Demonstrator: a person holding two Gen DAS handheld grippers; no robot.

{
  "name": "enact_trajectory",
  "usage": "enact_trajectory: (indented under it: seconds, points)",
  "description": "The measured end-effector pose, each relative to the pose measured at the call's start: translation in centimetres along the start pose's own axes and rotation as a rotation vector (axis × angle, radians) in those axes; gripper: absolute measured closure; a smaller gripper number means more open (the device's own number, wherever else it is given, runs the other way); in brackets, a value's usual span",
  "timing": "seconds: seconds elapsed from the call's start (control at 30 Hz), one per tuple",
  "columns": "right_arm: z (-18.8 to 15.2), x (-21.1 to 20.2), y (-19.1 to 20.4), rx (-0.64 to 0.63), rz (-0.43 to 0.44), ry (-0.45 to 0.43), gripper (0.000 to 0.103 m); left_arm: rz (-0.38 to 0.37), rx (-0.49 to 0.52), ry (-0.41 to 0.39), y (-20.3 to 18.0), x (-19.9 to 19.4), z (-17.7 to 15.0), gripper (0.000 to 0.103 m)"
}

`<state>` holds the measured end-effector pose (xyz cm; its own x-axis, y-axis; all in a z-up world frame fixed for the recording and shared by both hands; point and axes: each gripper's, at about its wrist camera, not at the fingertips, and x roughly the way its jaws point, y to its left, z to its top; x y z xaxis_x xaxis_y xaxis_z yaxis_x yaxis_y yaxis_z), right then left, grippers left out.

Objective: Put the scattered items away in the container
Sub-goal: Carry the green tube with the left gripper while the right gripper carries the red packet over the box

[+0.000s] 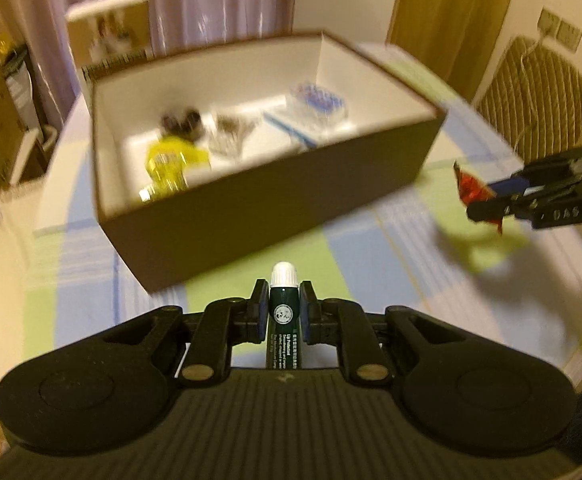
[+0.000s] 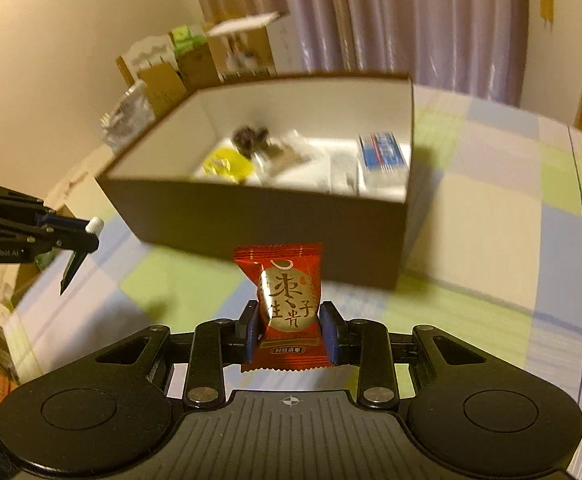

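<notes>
Nearest the left wrist camera, the left gripper (image 1: pixel 283 300) is clamped on a dark green lip-balm tube with a white cap (image 1: pixel 283 304); the blue pads press on its two sides and the cap sticks out forward past the fingertips. In the right wrist view this gripper (image 2: pixel 87 236) shows at the left edge, above the table, with the white cap (image 2: pixel 94 225) at its tip and the tube's dark end hanging below.

Nearest the right wrist camera, the right gripper (image 2: pixel 289 320) is closed on a red foil-wrapped sweet with a gold label and Chinese characters (image 2: pixel 285 300), held upright between the pads, its crimped ends showing above and below them. The left wrist view has this gripper (image 1: pixel 487 204) at the right edge with the red wrapper (image 1: pixel 473 190) pinched at its tip, casting a shadow on the cloth.

Both grippers are held above a table covered with a checked cloth of pale green, blue and cream squares (image 2: pixel 491 216). Ahead of them, towards the far edge of the table, stands a brown cardboard box with a white inside (image 1: pixel 251 216), open at the top. In it lie a yellow packet (image 1: pixel 173 160), a dark lumpy item (image 1: pixel 183 122), a clear crinkled wrapper (image 1: pixel 231 136) and a blue-and-white pack (image 1: pixel 315 110), all blurred.
</notes>
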<state>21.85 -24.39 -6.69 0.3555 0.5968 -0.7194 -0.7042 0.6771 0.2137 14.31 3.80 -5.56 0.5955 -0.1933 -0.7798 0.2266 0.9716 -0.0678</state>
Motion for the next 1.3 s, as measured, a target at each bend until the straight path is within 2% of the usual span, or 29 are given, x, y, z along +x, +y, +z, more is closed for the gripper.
enact_trajectory:
  seconds: [0.23, 0.47, 0.67, 0.93, 1.13, 1.3]
  points:
    - [5.7, -1.0, 0.2, -0.039, 0.029, -0.090, 0.068, -0.016, 0.030, -0.117, 1.8, -3.4, 4.8, 0.091]
    - [10.3, 0.5, -0.5, -0.085, -0.008, -0.112, 0.068, -0.006, 0.105, -0.174, 3.6, -3.1, 10.0, 0.091]
    - [12.3, 4.1, -1.2, -0.156, -0.086, -0.031, 0.068, -0.013, 0.114, -0.189, 5.0, -1.3, 12.7, 0.091]
    - [12.5, 9.6, -1.8, -0.348, -0.194, 0.148, 0.068, -0.048, 0.123, -0.184, 5.7, 1.3, 13.9, 0.091]
    - [12.5, 10.8, -2.4, -0.328, -0.178, 0.157, 0.068, -0.061, 0.120, -0.164, 6.6, 3.8, 14.8, 0.091]
    - [12.8, 11.3, -2.7, -0.308, -0.173, 0.160, 0.068, -0.081, 0.136, -0.109, 6.9, 7.3, 15.5, 0.091]
